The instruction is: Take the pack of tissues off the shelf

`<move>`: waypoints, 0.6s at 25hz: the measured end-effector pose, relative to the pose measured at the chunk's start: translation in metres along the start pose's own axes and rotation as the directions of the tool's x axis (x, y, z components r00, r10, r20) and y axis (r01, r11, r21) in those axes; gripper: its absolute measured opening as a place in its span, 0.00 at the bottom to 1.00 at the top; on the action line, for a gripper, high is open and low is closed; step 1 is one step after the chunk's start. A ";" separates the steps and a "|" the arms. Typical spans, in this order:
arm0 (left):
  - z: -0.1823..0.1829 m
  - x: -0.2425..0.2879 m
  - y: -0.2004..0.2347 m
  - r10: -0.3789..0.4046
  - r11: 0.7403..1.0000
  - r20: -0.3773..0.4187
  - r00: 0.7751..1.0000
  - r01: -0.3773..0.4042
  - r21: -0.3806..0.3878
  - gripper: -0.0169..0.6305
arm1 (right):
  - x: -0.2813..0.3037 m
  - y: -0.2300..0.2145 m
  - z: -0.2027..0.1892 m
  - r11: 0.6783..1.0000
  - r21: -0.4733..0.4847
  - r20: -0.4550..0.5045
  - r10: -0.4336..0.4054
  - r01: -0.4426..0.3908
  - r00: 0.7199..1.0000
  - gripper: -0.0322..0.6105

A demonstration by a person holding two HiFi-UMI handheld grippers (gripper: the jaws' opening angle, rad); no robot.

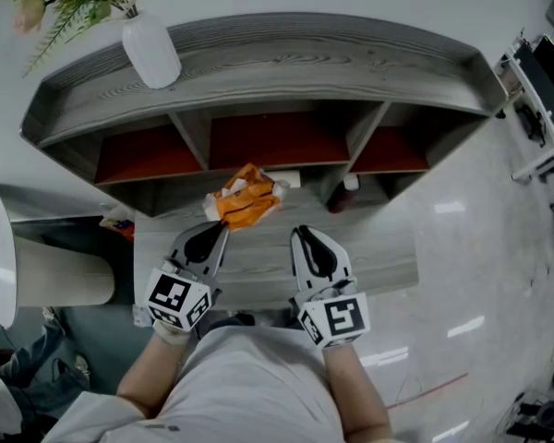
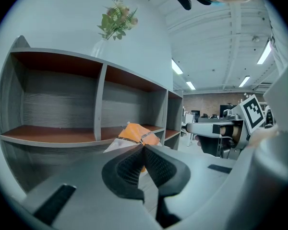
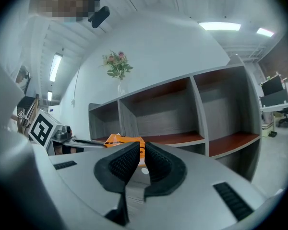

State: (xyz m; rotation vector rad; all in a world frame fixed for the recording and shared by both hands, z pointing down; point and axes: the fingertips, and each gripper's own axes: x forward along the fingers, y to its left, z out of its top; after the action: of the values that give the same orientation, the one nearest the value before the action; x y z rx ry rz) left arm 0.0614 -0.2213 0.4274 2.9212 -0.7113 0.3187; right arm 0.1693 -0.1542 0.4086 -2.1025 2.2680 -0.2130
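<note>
Left gripper has its jaws pinched together on the edge of the orange tissue pack — the pack sits at the tips, just in front of the middle compartment. Right gripper is alongside, jaws drawn together on nothing, near the pack but apart from it. Behind them is the grey shelf — a white vase stands on its top, left end.

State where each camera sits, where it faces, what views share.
Head view: on the head, steeply down at the shelf; left gripper, right gripper, forearms show.
Left gripper view: rides that gripper, faces the shelf; its jaws pinch the pack of tissues.
Right gripper view: likewise, its own jaws showing.
Shared: all three show the pack.
</note>
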 end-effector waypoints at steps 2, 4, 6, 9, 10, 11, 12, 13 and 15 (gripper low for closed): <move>-0.001 0.000 0.002 -0.001 1.000 0.000 1.000 0.001 -0.003 0.05 | 0.001 0.000 0.000 1.000 -0.008 -0.004 -0.003 0.003 1.000 0.11; -0.001 0.000 0.003 -0.003 1.000 -0.001 1.000 0.003 -0.006 0.05 | 0.002 0.002 0.000 1.000 -0.029 -0.009 -0.001 0.001 1.000 0.11; -0.001 0.000 0.003 -0.005 1.000 -0.002 1.000 0.005 -0.007 0.05 | 0.003 0.004 0.000 0.999 -0.042 -0.012 0.001 -0.002 1.000 0.11; -0.001 0.000 0.004 -0.004 1.000 -0.001 1.000 0.004 -0.008 0.05 | 0.005 0.006 -0.001 0.999 -0.040 -0.017 0.004 -0.004 1.000 0.11; -0.001 0.000 0.005 -0.003 1.000 0.000 1.000 0.003 -0.009 0.05 | 0.005 0.006 -0.001 0.999 -0.039 -0.018 0.004 -0.005 1.000 0.11; -0.001 0.000 0.005 -0.001 1.000 0.000 1.000 0.001 -0.011 0.05 | 0.006 0.006 -0.001 0.999 -0.039 -0.018 0.005 -0.005 1.000 0.11; -0.001 0.000 0.006 0.000 1.000 0.000 1.000 0.000 -0.012 0.05 | 0.006 0.005 0.000 0.999 -0.039 -0.017 0.005 -0.006 1.000 0.11; -0.001 0.000 0.007 0.001 1.000 0.001 1.000 -0.001 -0.014 0.05 | 0.007 0.005 0.000 0.999 -0.039 -0.015 0.005 -0.006 1.000 0.11; -0.001 0.000 0.008 0.002 1.000 0.001 1.000 -0.002 -0.015 0.05 | 0.008 0.004 0.000 0.999 -0.039 -0.014 0.004 -0.005 1.000 0.11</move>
State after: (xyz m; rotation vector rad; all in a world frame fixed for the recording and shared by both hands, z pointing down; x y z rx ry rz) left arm 0.0581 -0.2279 0.4292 2.9068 -0.7134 0.3105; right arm 0.1644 -0.1617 0.4085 -2.1208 2.3025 -0.1854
